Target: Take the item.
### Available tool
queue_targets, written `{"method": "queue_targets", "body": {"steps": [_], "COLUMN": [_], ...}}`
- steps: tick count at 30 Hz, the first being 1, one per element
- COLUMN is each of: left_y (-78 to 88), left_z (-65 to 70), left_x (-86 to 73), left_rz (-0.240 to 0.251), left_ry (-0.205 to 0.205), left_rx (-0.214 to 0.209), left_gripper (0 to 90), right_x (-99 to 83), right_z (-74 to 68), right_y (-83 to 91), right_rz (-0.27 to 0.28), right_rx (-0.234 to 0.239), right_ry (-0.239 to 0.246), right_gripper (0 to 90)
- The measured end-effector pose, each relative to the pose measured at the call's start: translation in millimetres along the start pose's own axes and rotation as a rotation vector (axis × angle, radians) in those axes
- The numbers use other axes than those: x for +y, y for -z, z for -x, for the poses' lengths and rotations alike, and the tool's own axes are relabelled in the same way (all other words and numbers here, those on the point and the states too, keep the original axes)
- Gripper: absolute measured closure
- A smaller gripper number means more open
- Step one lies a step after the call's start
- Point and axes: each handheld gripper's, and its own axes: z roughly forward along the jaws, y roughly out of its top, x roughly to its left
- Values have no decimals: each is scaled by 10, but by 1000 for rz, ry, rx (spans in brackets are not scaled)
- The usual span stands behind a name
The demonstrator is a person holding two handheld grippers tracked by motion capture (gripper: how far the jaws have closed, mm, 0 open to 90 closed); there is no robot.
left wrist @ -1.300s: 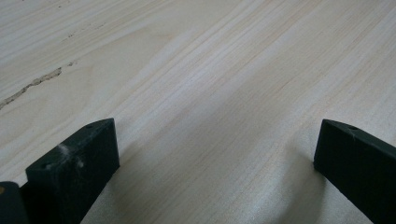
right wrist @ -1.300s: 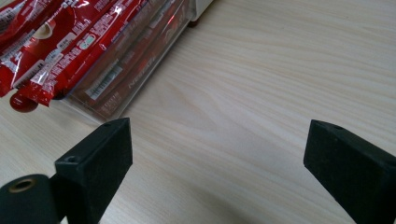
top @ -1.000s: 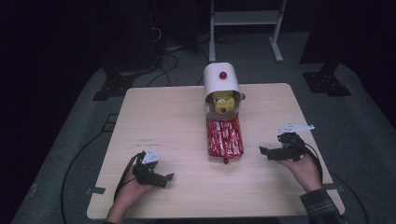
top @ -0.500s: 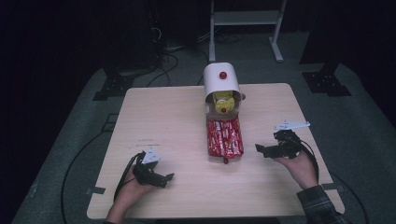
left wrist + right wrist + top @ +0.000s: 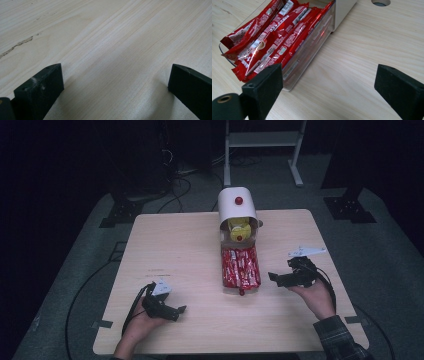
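Note:
A white dispenser box (image 5: 237, 206) with a red knob stands at the table's far middle, yellow items inside it. In front of it a clear drawer tray (image 5: 240, 268) holds several red snack packets (image 5: 269, 40). My right gripper (image 5: 273, 278) hovers open just right of the tray, jaws pointing at its side wall (image 5: 308, 56). My left gripper (image 5: 180, 310) rests open near the front left of the table, nothing between its jaws, bare wood (image 5: 112, 65) under it.
The wooden table (image 5: 175, 250) has free room left and right of the tray. A round hole (image 5: 381, 2) in the tabletop lies beyond the box. A white stand (image 5: 262, 140) and cables sit on the dark floor behind.
My right gripper has moved left and slightly nearer, closing on the tray's right side. The left gripper has stayed put.

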Motion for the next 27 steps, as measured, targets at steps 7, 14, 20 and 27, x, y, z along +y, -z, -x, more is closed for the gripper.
{"method": "queue_targets", "body": {"steps": [7, 14, 20, 27], "left_y": [0, 0, 0, -2], "left_z": [0, 0, 0, 2], "left_x": [0, 0, 0, 0], "left_rz": [0, 0, 0, 3], "left_ry": [0, 0, 0, 3], "left_rx": [0, 0, 0, 0], "left_gripper": [0, 0, 0, 0], "right_x": [63, 131, 166, 188], "right_z": [-47, -105, -142, -171], "right_y": [-16, -48, -75, -118], "right_rz": [5, 8, 22, 14], "right_rx": [6, 16, 28, 45], "right_ry": [8, 22, 27, 22], "right_gripper": [75, 78, 125, 141]}}
